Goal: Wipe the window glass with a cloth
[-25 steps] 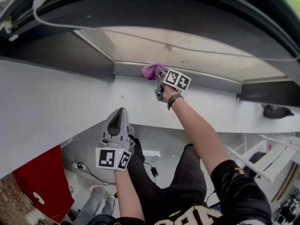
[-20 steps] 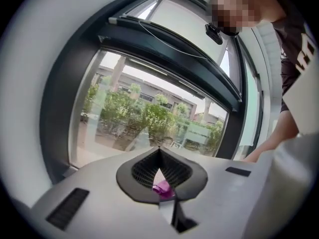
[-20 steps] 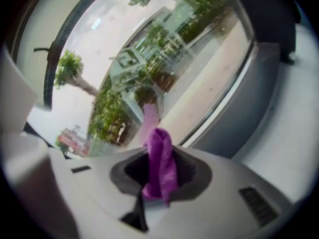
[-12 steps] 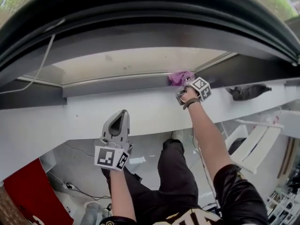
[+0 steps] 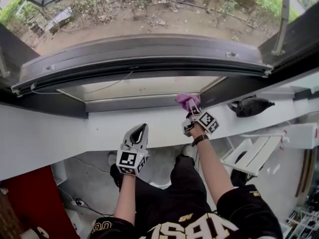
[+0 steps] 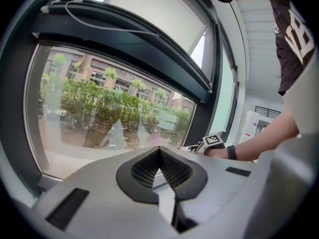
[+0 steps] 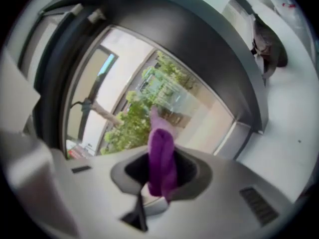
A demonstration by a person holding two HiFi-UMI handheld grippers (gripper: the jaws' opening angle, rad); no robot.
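My right gripper (image 7: 159, 172) pinches the purple cloth (image 7: 160, 153). The cloth is up against the lower right corner of the window glass (image 5: 134, 87), at the centre of the head view. My left gripper (image 6: 159, 152) has its jaws pressed together on nothing, at lower centre-left by the white sill (image 5: 70, 131).

Black bag (image 5: 249, 105) lies on white sill (image 5: 55, 133), right end. Red panel (image 5: 27, 195) stands below the sill at left, white slatted rack (image 5: 250, 154) below at right. Thin cable (image 6: 114, 31) runs overhead.
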